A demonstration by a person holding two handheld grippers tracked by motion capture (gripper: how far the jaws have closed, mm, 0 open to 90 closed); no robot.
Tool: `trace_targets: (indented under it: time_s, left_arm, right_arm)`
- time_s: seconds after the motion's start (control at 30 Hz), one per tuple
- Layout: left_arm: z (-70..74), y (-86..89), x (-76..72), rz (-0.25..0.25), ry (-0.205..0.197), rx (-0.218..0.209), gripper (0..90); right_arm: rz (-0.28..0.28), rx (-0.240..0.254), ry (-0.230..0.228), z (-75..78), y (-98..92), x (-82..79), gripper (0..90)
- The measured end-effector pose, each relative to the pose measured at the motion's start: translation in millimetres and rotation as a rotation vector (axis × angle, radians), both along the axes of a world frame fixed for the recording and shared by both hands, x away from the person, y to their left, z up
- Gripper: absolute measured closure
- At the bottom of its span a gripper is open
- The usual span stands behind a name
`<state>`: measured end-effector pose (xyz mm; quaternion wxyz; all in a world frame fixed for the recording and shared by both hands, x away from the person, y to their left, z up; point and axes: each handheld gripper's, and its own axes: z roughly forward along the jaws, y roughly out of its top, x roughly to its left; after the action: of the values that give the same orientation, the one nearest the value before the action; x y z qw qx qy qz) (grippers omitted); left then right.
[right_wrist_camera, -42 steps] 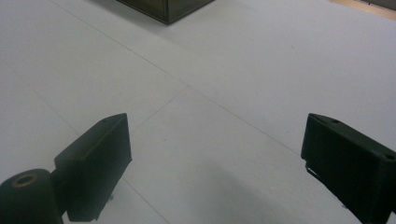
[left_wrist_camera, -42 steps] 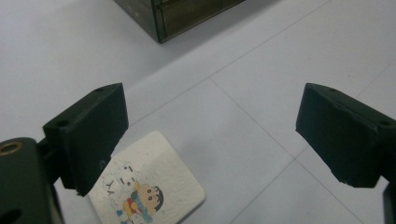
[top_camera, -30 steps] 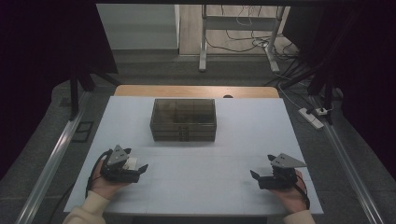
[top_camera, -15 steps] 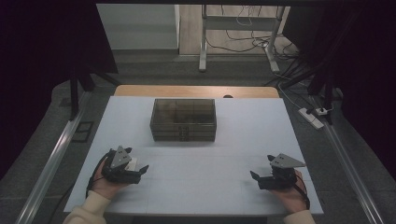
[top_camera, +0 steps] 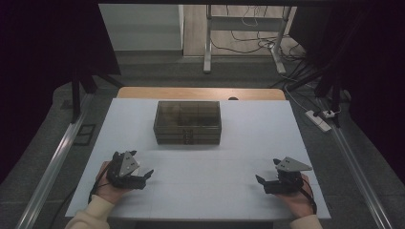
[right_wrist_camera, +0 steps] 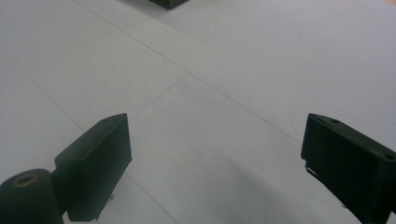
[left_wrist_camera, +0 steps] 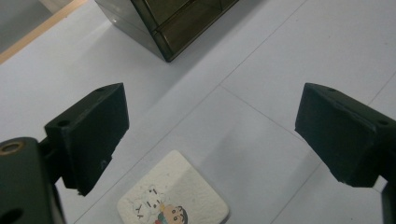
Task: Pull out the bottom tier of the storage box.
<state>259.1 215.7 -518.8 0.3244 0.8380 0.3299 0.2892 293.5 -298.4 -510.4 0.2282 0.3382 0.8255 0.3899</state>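
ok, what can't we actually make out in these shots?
- Card with the cartoon print: in the left gripper view the bottom edge cuts off its lower part.
- Box: in the high view, whatever is in its compartments is too dark and small to tell.
- Box corner: in the right gripper view, cut off by the top edge.

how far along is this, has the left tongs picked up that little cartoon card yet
Not yet. The left tongs hang open over the white cartoon card, which lies flat on the table between the jaws, ungripped. The right tongs are open too, holding nothing. The dark compartment box sits shut mid-table, untouched. Gripping the card, and probably moving it toward the box, seem left.
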Motion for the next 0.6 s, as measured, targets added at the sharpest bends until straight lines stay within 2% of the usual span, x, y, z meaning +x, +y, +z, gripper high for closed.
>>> trace_targets:
  time_s: [0.17,0.6]
  left_arm:
    - [-0.5,-2.7,-0.9,-0.009,-0.015,0.031,10.0]
    - [-3.1,-9.4,-1.1,-0.036,-0.049,0.08,11.1]
  right_arm:
    - [0.0,0.0,0.002,-0.3,0.4,0.0,8.3]
    - [0.002,-0.005,0.011,-1.3,0.5,0.7,8.3]
